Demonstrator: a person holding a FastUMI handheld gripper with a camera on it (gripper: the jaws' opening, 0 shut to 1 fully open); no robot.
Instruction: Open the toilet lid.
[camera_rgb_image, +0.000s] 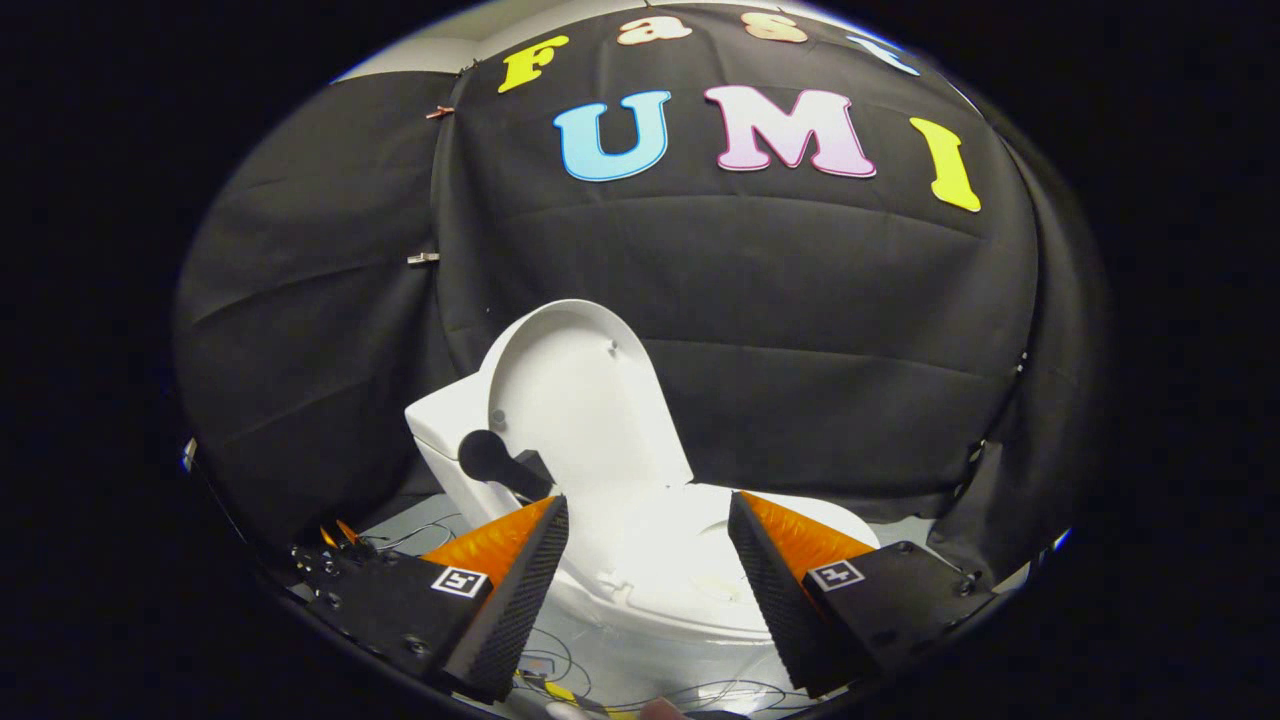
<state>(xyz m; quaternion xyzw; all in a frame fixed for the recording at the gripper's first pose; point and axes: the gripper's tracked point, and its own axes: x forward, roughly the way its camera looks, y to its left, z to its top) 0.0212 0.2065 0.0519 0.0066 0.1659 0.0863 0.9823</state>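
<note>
Toilet lid (580, 400) stands upright (bowl (660, 570) bare) beyond spread hand-held gripper (648, 515) fingers.

This was a staged recording booth, not a real bathroom. Black cloth (800, 300) hung as walls behind a white toilet (640, 560), and loose cables (420, 535) trailed over the floor (640, 660).

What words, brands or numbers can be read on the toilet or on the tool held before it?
toilet, with its lid raised: no words, brand or number to read.
hand-held gripper, fingers open with the toilet's bowl between and beyond them: no words; one square black-and-white marker behind each finger, a pattern rather than text.
</note>
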